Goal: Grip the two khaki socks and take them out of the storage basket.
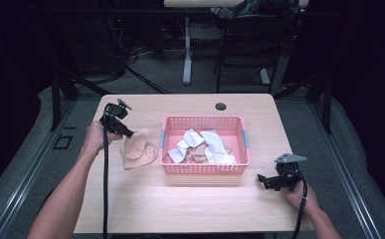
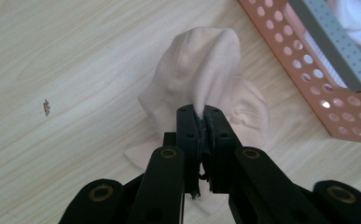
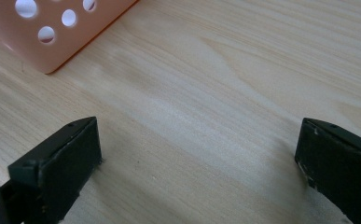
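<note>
So, left gripper (image 2: 201, 116) with fingers pinched tight on a fold of the pale peach knitted sock (image 2: 201, 70), lower part draped onto the light wooden table (image 1: 180, 209) just left of the pink perforated plastic basket (image 1: 205, 169). Sock's long axis running from the fingers away and down toward the table, rounded end farthest off. Right gripper (image 3: 197, 158) low over bare table, fingers wide apart, nothing between.

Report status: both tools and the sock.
Left tool shut on the peach sock, sock's lower end on the table left of the pink basket. Right tool open over bare table. Nothing in the way.
</note>
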`<state>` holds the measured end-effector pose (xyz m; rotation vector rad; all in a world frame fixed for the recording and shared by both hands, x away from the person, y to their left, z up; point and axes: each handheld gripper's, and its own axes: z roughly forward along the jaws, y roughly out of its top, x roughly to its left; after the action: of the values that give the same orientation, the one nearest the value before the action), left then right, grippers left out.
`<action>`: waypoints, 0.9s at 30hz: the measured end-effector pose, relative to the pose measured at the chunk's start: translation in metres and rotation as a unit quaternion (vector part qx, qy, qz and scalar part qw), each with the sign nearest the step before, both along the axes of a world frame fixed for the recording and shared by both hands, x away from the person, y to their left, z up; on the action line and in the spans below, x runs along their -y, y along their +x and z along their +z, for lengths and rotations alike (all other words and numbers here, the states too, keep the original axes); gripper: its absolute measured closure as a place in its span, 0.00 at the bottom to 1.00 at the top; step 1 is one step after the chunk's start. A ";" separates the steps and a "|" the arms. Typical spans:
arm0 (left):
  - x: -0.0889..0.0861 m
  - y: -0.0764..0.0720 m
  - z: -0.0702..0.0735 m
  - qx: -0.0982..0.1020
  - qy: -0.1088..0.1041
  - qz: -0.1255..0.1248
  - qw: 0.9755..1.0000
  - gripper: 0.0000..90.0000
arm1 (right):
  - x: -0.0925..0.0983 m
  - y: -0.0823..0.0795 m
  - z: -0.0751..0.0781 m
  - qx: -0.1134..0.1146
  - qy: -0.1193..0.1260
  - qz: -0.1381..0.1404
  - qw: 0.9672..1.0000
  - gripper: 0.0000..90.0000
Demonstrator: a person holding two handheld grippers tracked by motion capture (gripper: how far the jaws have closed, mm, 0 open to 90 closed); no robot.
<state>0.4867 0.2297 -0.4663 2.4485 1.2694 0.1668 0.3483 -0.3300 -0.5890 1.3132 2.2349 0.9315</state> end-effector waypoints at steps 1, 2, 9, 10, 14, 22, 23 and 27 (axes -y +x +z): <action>0.000 0.000 -0.002 0.000 -0.004 0.005 1.000 0.95 | 0.000 0.000 0.000 0.000 0.000 0.000 1.000 0.00; -0.001 0.001 -0.002 0.000 -0.003 0.005 1.000 0.95 | 0.000 0.000 0.000 0.000 0.000 0.000 1.000 0.00; 0.002 0.002 -0.017 -0.010 0.005 0.012 1.000 0.95 | 0.000 0.000 0.000 0.000 0.000 0.000 1.000 0.00; 0.003 0.002 -0.020 -0.011 0.006 0.013 1.000 0.95 | 0.000 0.000 0.000 0.000 0.000 0.000 1.000 0.00; 0.003 0.004 -0.030 -0.019 0.012 0.020 1.000 0.95 | 0.000 0.000 0.000 0.000 0.000 0.000 1.000 0.00; 0.008 0.006 -0.053 -0.031 0.011 0.032 0.999 0.94 | 0.000 0.000 0.000 0.000 0.000 0.000 1.000 0.00; 0.009 0.006 -0.054 -0.032 0.010 0.034 0.999 0.94 | 0.000 0.000 0.000 0.000 0.000 0.000 1.000 0.00; 0.009 0.007 -0.061 -0.030 0.012 0.036 0.999 0.92 | 0.000 0.000 0.000 0.000 0.000 0.000 1.000 0.00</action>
<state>0.4936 0.2208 -0.5274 2.4460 1.3901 0.1296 0.3482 -0.3300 -0.5890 1.3132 2.2339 0.9318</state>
